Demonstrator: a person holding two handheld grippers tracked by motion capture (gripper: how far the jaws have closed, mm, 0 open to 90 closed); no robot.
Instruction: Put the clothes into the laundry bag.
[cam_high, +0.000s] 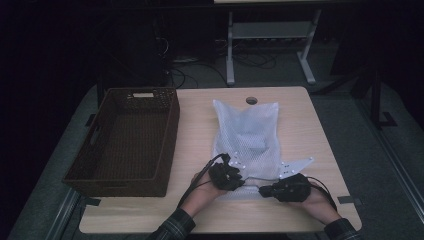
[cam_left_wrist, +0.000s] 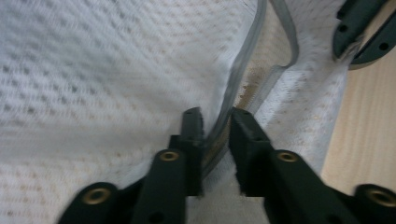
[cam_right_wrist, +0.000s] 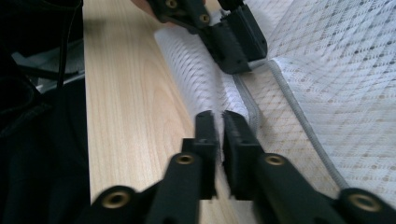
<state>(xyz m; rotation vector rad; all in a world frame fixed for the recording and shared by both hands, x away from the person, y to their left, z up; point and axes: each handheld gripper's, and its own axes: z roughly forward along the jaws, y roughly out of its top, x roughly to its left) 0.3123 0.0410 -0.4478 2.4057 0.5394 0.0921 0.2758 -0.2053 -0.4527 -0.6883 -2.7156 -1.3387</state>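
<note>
A white mesh bag (cam_high: 247, 132) lies flat in the middle of the table, its mouth toward the near edge. My left gripper (cam_high: 235, 177) is at the bag's near left corner. In the left gripper view it (cam_left_wrist: 217, 116) is shut on the upper grey zipper edge (cam_left_wrist: 243, 70) of the mesh bag (cam_left_wrist: 93, 70). My right gripper (cam_high: 265, 190) is just right of it, shut (cam_right_wrist: 216, 116) on the bag's lower mesh edge beside the zipper (cam_right_wrist: 299, 116). The left gripper (cam_right_wrist: 233, 42) shows farther along the same mouth, and the zipper is parted between the two.
A dark brown wicker basket (cam_high: 170, 145) stands on the table's left half, close to the bag. Bare wooden tabletop (cam_high: 310, 130) lies to the right of the bag and along the near edge (cam_right_wrist: 126, 93). A cable hole (cam_high: 251, 100) is at the far edge.
</note>
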